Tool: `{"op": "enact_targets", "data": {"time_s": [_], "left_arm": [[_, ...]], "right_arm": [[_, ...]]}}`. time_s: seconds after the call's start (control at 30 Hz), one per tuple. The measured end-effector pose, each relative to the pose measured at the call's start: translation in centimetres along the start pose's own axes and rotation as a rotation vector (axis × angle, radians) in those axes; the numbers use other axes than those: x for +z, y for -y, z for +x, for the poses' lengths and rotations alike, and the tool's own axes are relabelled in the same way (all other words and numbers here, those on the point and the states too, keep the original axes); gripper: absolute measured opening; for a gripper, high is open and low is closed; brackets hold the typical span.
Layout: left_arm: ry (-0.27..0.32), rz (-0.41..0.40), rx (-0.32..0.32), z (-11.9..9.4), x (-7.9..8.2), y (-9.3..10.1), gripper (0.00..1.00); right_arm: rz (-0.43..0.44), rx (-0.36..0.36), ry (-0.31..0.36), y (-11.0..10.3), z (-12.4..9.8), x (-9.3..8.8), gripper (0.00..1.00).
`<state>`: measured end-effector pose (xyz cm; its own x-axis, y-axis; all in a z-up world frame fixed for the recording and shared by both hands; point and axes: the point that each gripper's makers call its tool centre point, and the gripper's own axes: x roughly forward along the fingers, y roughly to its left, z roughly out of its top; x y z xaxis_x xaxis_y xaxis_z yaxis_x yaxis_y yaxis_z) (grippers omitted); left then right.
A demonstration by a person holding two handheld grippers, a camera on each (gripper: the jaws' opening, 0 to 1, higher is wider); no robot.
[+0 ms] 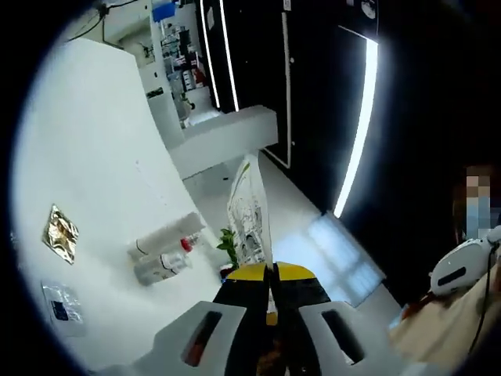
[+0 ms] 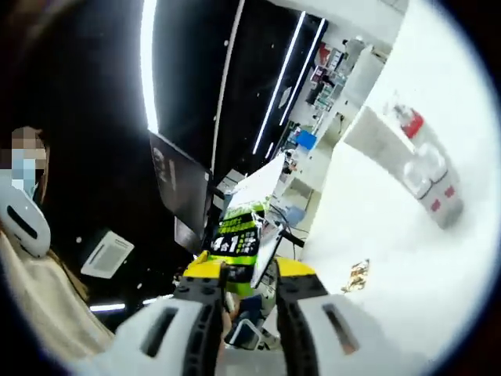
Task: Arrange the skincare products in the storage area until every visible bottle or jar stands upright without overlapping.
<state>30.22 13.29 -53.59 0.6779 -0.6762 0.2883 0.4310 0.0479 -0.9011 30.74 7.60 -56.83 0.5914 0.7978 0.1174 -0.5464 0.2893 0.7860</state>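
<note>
On the white table [image 1: 94, 196], seen tilted in the left gripper view, two bottles are lying on their sides just beside each other: a white tube-like bottle [image 1: 166, 236] and, touching or nearly touching it, a clear bottle with a red cap [image 1: 162, 265]. A small gold foil packet [image 1: 60, 233] and a flat clear packet [image 1: 59, 304] lie well apart from them, nearer the table's edge. The left gripper [image 1: 272, 276] is held above the table with its jaws closed on the lower edge of a flat white sachet with a printed pattern [image 1: 249, 210], which stands up between the tips. In the right gripper view the same table [image 2: 376, 235] is seen from the other side, with the red-capped bottle [image 2: 409, 123] and its neighbour [image 2: 434, 184] far off and a gold packet [image 2: 357, 276] nearer. The right gripper [image 2: 249, 276] is closed on a green and black printed packet [image 2: 237, 233], with a white sheet-like piece behind it that cannot be identified. Neither bottle has yet been stood up, so the task is judged to be at an early stage. The main risk is judged to be that both grippers are occupied: the bottles cannot be gripped until the packets are set down, and a packet dropped carelessly could land over a bottle. A round bottle lying on its side could also be rolled toward the table edge if it is nudged by closed jaws, and a thin sachet pinched only at its edge could slip out.
</note>
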Motion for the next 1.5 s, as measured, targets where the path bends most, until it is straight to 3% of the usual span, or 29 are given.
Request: {"op": "enact_targets", "data": {"time_s": [0.13,0.4,0.57,1.03,1.13,1.23,1.37,1.5], "left_arm": [[-0.022,0.002,0.054,0.3,0.1,-1.6,0.0],[-0.05,0.002,0.128,1.9,-0.2,-5.2,0.0],[-0.108,-0.008,0.25,2.1,-1.8,-9.9,0.0],[-0.191,0.03,0.396,3.6,-3.4,-16.6,0.0],[-0.219,0.113,0.49,3.0,-3.8,-18.9,0.0],[-0.209,0.132,0.526,2.7,-3.8,-19.9,0.0],[-0.252,0.181,0.557,2.4,-4.3,-20.8,0.0],[-0.252,0.204,0.669,1.4,-4.2,-22.3,0.0]], "right_arm": [[-0.113,-0.044,-0.047,1.1,-0.4,0.0,0.34],[-0.293,-0.155,-0.133,3.9,-2.2,-0.2,0.58],[-0.353,-0.211,-0.175,5.3,-3.2,-0.4,0.63],[-0.432,-0.36,-0.21,8.5,-7.3,0.5,0.76],[-0.434,-0.393,-0.199,9.0,-8.3,1.1,0.77],[-0.424,-0.41,-0.183,9.3,-8.8,1.5,0.77],[-0.417,-0.422,-0.175,9.3,-9.1,1.6,0.77],[-0.413,-0.424,-0.174,9.2,-9.1,1.5,0.77]]}}
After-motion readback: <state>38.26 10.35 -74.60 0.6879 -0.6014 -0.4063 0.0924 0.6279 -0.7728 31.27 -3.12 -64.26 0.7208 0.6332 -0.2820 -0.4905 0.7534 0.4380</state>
